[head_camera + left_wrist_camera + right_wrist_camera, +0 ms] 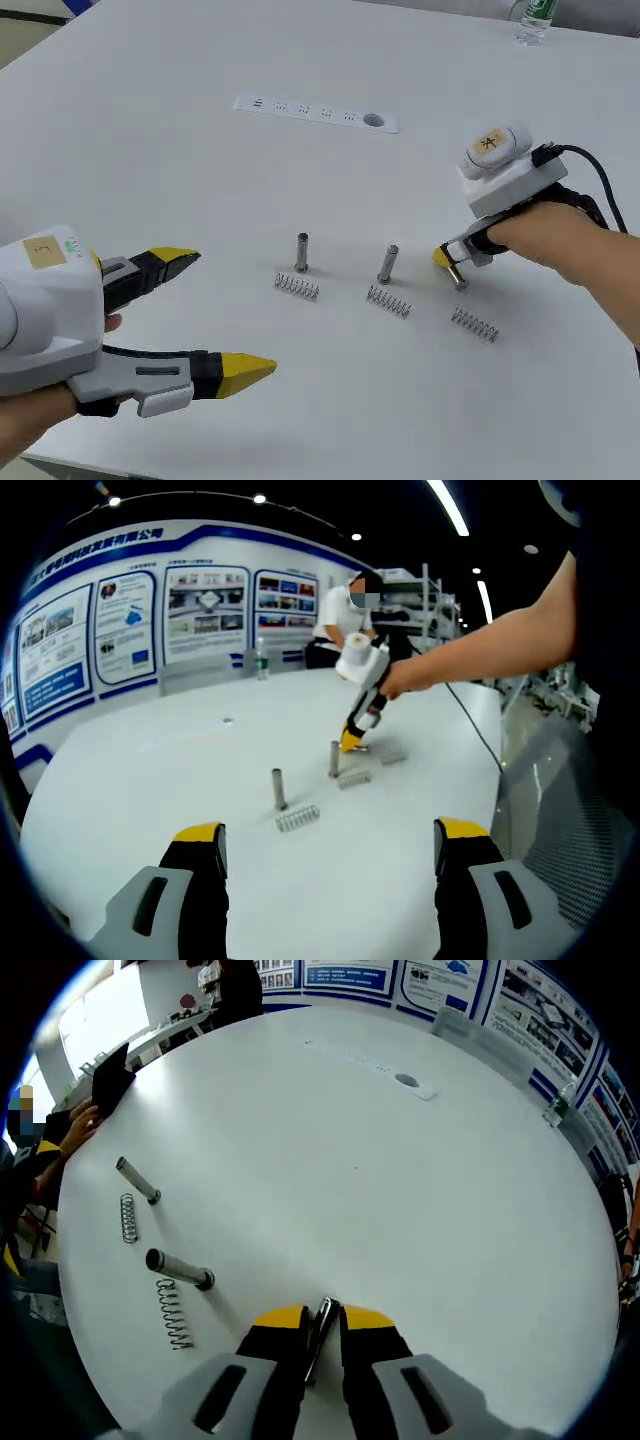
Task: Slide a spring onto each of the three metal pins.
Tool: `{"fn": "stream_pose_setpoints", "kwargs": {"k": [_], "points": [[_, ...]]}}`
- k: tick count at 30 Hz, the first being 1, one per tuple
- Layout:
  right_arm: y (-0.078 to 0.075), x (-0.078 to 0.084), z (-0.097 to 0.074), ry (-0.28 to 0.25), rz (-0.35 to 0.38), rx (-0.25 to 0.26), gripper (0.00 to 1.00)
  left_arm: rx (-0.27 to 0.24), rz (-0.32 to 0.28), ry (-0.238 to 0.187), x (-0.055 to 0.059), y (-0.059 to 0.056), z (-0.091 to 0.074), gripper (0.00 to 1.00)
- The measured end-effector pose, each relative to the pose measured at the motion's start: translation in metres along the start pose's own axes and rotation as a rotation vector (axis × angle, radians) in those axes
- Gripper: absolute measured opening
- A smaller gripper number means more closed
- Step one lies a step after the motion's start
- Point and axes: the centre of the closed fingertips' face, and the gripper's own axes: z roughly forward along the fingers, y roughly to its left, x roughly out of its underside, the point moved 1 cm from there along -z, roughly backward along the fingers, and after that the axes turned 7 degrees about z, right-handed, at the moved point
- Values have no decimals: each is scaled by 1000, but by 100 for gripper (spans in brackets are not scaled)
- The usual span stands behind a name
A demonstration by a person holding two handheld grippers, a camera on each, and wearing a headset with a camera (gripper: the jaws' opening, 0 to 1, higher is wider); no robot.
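Holding left gripper (228,313) level, jaws spread wide; clamping pin (458,278) in right gripper (446,260), tipped downward.

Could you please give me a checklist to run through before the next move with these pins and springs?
1. Right tool shut on the end pin: ok.
2. Left tool open and free: ok.
3. Other two pins upright: ok.
4. Three springs loose on the table: ok.
5. Held pin gripped firmly: cannot tell.
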Motion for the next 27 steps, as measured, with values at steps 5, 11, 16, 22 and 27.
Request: {"fn": "stream_pose_setpoints", "kwargs": {"k": [5, 11, 16, 22, 27], "points": [[1, -1, 0, 13, 5, -2, 12, -3, -2, 0, 0, 1, -1, 86], [2, 0, 0, 50, 42, -9, 10, -3, -4, 0, 0, 1, -1, 86], [4, 1, -1, 64, 35, 11, 9, -3, -2, -2, -1, 0, -1, 86], [2, 3, -7, 24, 62, 15, 9, -3, 3, -8, -4, 0, -2, 86], [6, 3, -23, -16, 67, 3, 9, 0, 5, -6, -5, 0, -2, 85]]}}
